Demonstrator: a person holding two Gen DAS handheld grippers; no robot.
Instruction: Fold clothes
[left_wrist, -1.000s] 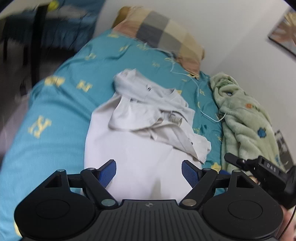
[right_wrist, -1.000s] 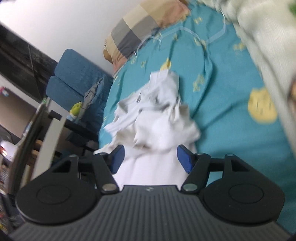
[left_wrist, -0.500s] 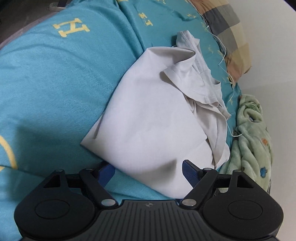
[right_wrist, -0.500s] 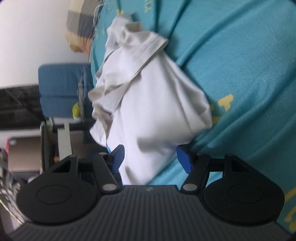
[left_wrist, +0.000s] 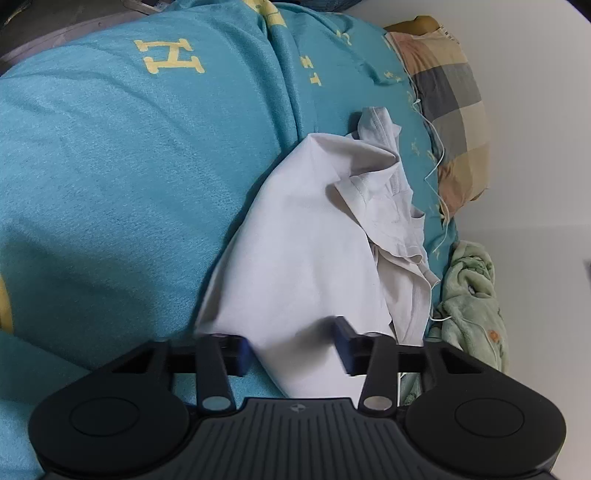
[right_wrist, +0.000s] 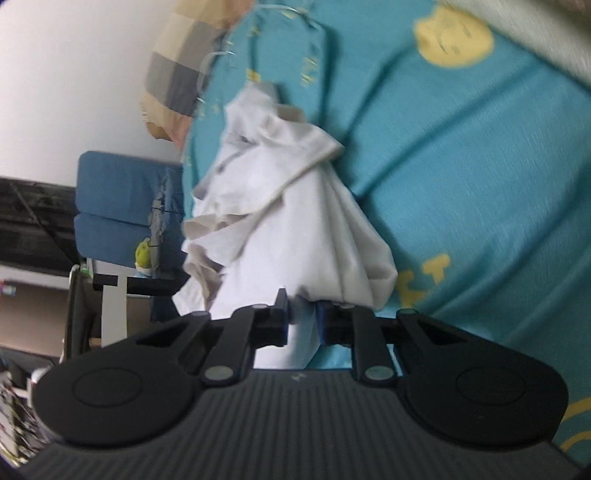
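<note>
Both hand-held grippers, left (left_wrist: 293, 347) and right (right_wrist: 302, 321), have just been closing on the near hem of the white shirt (left_wrist: 314, 251); the right looks clamped on cloth, the left only straddles it. Folding has barely begun: the shirt lies rumpled on the teal bedspread (left_wrist: 129, 166), below the checked pillow (left_wrist: 447, 107).

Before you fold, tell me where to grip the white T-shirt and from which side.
Grip the white T-shirt at its near hem corners, coming from the bed's near edge: the hem lies flat there, the far end is bunched. Both claws have just been closing, the left claw and right claw already straddle it.
</note>
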